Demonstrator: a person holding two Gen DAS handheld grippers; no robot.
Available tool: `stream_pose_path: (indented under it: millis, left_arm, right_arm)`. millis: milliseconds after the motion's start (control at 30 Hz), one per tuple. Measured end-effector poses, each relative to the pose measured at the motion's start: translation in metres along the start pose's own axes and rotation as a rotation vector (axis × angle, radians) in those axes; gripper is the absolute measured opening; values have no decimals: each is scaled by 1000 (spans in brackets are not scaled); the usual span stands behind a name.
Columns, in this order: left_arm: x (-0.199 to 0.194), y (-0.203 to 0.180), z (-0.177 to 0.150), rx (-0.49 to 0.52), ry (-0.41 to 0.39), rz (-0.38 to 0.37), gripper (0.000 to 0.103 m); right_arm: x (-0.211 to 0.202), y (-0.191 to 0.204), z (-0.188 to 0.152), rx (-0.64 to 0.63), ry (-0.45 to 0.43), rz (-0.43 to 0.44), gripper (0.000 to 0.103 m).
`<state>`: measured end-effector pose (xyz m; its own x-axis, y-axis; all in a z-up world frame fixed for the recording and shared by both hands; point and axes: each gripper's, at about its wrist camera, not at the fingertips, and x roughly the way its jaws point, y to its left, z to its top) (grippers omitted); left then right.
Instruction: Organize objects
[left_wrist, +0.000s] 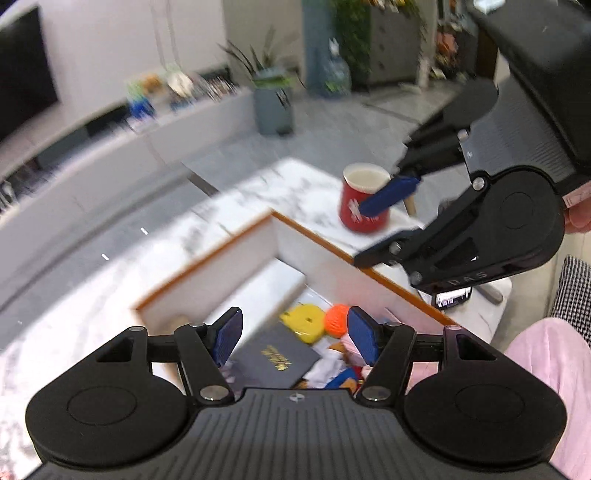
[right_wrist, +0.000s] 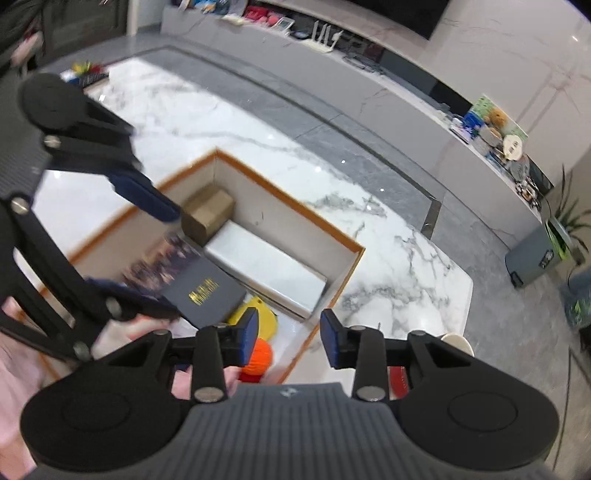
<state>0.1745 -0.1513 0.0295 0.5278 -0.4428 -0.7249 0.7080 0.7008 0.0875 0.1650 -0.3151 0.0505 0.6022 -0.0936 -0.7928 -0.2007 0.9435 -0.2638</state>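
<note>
Going left to right in the right wrist view: the left gripper reaches in from the left edge, its two blue pads spread wide with nothing between them. Below it sits one open box with an orange rim, standing on the marble table. Inside the box, from the far corner outward, are one brown carton, one white rectangular block, one dark book with gold lettering, one yellow object and one orange ball. The ball and the yellow object are partly hidden behind the right gripper, whose two blue pads stand apart, empty, over the box's near corner. A blurred patterned item left of the book cannot be made out.

In the left wrist view, one red cup stands on the table outside the box, just beyond its far wall; a blue pad of the right gripper crosses in front of it. Loose papers beside the book are too jumbled to count.
</note>
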Motion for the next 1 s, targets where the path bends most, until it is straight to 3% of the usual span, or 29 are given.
stream_pose_path:
  millis: [67, 233, 333, 433, 533, 700, 800, 1000]
  left_arm:
    - [-25, -3, -9, -14, -47, 43, 75]
    - [-74, -19, -36, -13, -142, 145, 84]
    - [-99, -26, -47, -32, -205, 234, 90]
    - [-117, -31, -60, -60, -263, 335, 93]
    - [-128, -34, -74, -103, -305, 384, 96]
    - [-127, -36, -94, -174, -326, 471, 97]
    - [-119, -32, -109, -270, -333, 488, 97]
    - [-116, -18, -136, -423, -272, 495, 97]
  right_arm:
    - [-20, 7, 2, 9, -26, -5, 51]
    - [-61, 25, 1, 35, -76, -53, 53]
    - [-81, 40, -2, 46, -121, -58, 66]
    - [-90, 56, -10, 62, -159, -101, 68]
    - [-98, 71, -21, 138, -201, -78, 69]
    - [-103, 102, -34, 242, -296, -76, 70]
    - [-101, 121, -46, 317, -341, -80, 74]
    - [-87, 157, -72, 415, -373, -121, 80]
